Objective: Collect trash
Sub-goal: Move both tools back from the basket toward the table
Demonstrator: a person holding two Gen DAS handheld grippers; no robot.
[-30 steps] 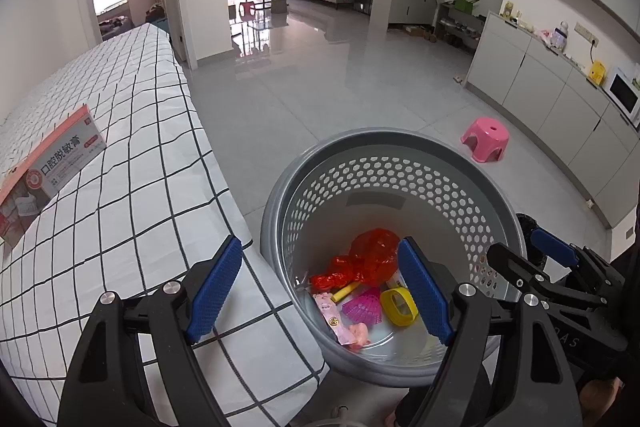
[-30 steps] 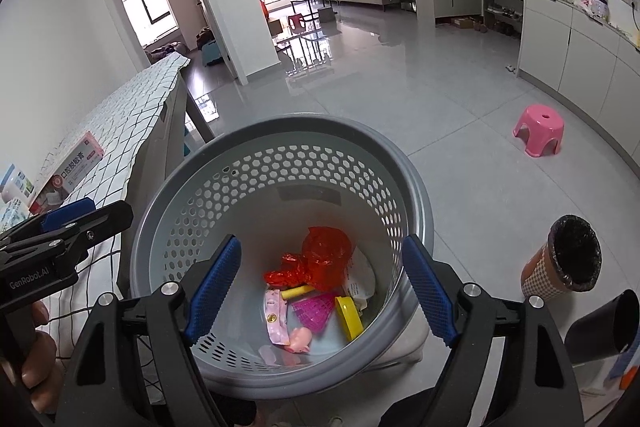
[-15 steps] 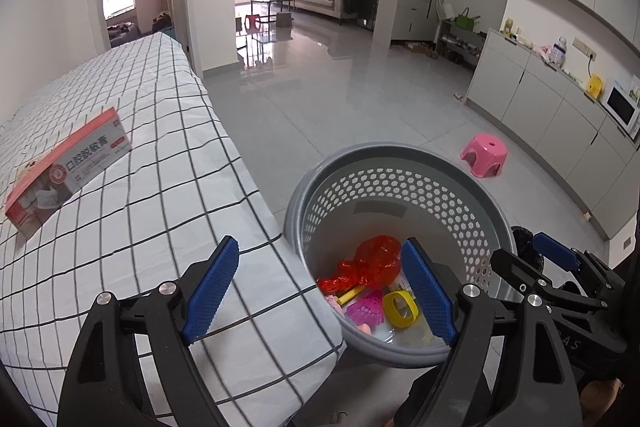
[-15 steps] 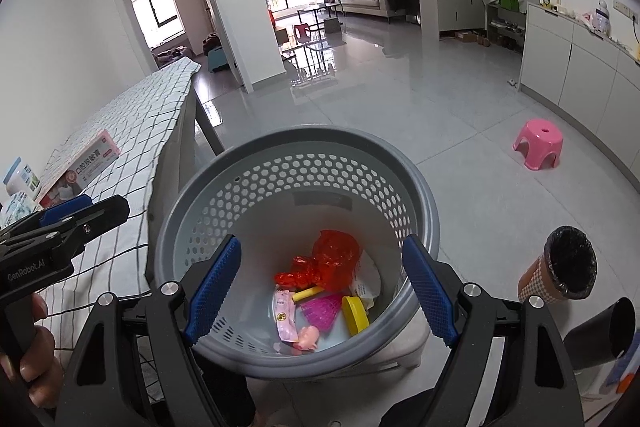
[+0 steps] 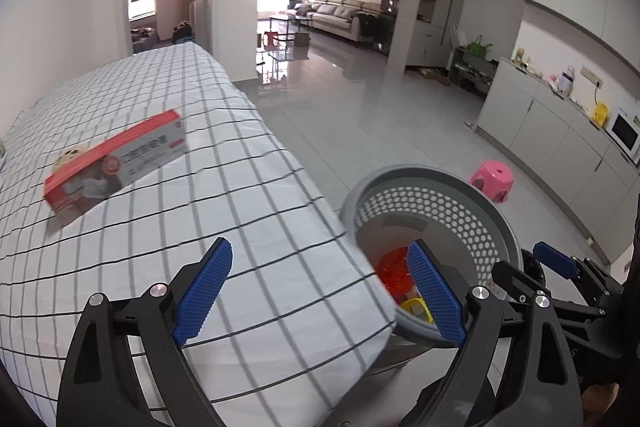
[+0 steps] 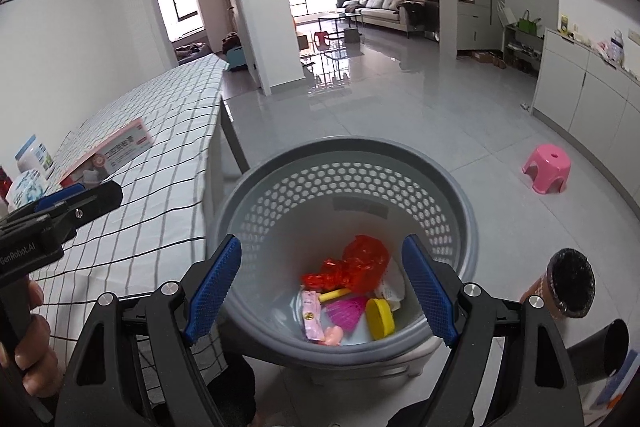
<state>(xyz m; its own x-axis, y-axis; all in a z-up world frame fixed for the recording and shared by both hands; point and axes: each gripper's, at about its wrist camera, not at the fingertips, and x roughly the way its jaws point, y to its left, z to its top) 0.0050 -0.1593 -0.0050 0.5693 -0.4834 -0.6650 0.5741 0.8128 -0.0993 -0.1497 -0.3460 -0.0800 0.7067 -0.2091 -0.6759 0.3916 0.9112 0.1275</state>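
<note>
A grey perforated basket stands on the floor beside the checked table; it also shows in the left wrist view. Inside lie a red crumpled wrapper, a pink wrapper, a magenta piece and a yellow cup. A red and white toothpaste box lies on the table, also in the right wrist view. My left gripper is open and empty above the table's near corner. My right gripper is open and empty above the basket.
A pink stool stands on the floor to the right. A brown bin with a black liner is right of the basket. Jars and a packet stand at the table's left. White cabinets line the right wall.
My left gripper has swung left from over the basket to over the table corner, bringing the toothpaste box nearer the centre. My right gripper has risen slightly above the basket.
</note>
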